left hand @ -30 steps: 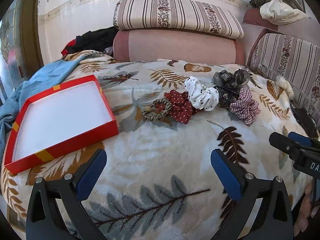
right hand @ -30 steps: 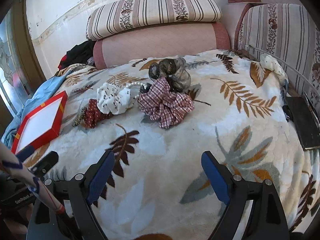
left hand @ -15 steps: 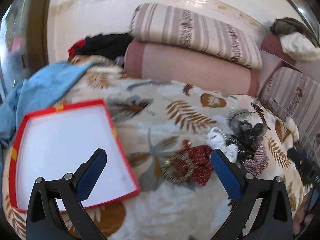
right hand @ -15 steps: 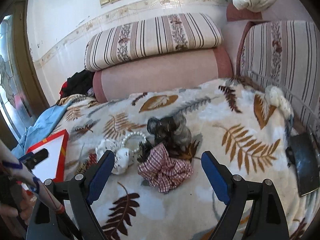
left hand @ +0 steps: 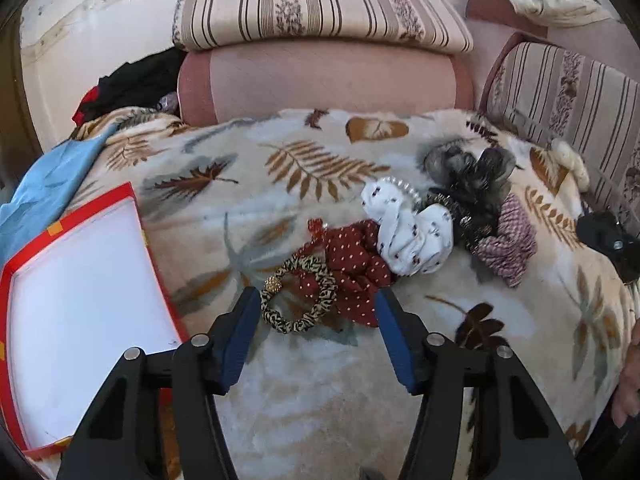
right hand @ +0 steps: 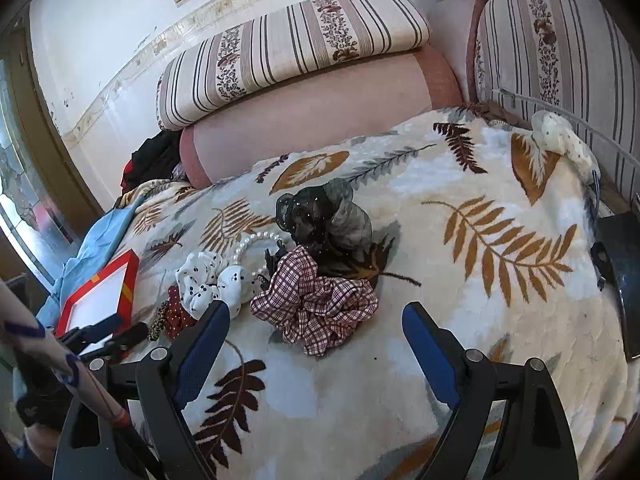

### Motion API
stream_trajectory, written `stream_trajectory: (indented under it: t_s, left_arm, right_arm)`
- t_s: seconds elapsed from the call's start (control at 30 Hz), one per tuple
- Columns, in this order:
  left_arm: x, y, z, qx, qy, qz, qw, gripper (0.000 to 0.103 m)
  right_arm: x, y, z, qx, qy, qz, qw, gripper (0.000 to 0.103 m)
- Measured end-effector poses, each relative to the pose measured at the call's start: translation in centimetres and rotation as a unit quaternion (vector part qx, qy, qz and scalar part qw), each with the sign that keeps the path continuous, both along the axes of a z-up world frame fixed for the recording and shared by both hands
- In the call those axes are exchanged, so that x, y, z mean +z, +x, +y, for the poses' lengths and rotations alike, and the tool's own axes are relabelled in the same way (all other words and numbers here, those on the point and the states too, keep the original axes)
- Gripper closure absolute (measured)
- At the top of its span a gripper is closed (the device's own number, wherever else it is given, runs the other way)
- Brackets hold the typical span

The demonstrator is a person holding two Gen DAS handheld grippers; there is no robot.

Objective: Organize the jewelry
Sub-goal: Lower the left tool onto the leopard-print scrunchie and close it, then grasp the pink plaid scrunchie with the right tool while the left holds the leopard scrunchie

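Observation:
On the leaf-print blanket lies a row of hair ties: a leopard-print band [left hand: 298,300], a red dotted scrunchie [left hand: 352,264], a white dotted scrunchie [left hand: 408,236], a pearl bracelet [left hand: 404,186], a grey-black scrunchie [left hand: 472,172] and a plaid scrunchie [right hand: 316,308]. My left gripper [left hand: 316,304] is closing with the leopard band between its fingers; the pads do not press it. The right finger touches the red scrunchie. My right gripper [right hand: 316,316] stands wide open just before the plaid scrunchie. An open red box [left hand: 140,220] with a white floor lies to the left.
A blue cloth [left hand: 44,184] hangs off the left side behind the box. A pink bolster [left hand: 320,76] and striped cushions close the back and right. A cream scrunchie [right hand: 564,136] lies at the far right, and a dark flat device [right hand: 624,272] at the bed's right edge.
My left gripper swung over the box and back to the leopard band, and its jaws have narrowed around it. The right gripper drew closer to the plaid scrunchie, still open.

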State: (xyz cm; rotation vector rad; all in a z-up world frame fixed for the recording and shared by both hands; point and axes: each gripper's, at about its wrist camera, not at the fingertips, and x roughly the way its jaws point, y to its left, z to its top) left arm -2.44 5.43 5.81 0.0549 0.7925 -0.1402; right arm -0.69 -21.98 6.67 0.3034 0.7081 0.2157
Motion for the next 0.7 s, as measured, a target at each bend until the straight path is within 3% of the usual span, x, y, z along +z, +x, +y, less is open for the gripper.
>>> stream_trajectory:
  t_s: [0.07, 0.13, 0.23, 0.3, 0.4, 0.57, 0.7]
  left_arm:
    - [-0.8, 0.8, 0.1, 0.004, -0.001, 0.012, 0.9999, 0.047]
    - [-1.5, 1.6, 0.1, 0.006, -0.002, 0.024, 0.9997, 0.056]
    - [-3.0, 2.9, 0.1, 0.007, -0.009, 0.051, 0.9986, 0.074]
    - [-3.7, 3.4, 0.1, 0.005, -0.015, 0.066, 0.9977, 0.092]
    - [-3.2, 3.0, 0.2, 0.006, -0.019, 0.053, 0.9984, 0.095]
    - [0.0, 1.1, 0.8, 0.011, -0.045, -0.014, 0.9988, 0.095]
    - [1.7, 0.2, 1.2, 0.011, -0.066, -0.044, 0.9968, 0.095]
  right_arm:
    - [0.0, 0.0, 0.0, 0.0, 0.002, 0.002, 1.0, 0.012]
    - [-0.1, 0.0, 0.0, 0.001, 0.002, 0.003, 1.0, 0.012]
    - [-0.3, 0.2, 0.0, 0.002, 0.002, 0.007, 1.0, 0.012]
    - [-0.5, 0.3, 0.1, 0.002, 0.002, 0.01, 1.0, 0.012]
    - [-0.6, 0.4, 0.0, -0.001, 0.0, 0.011, 1.0, 0.012]
    - [-1.0, 1.0, -0.8, -0.014, -0.002, 0.016, 1.0, 0.012]
    - [-1.9, 1.9, -0.7, -0.013, 0.0, 0.032, 0.999, 0.012]
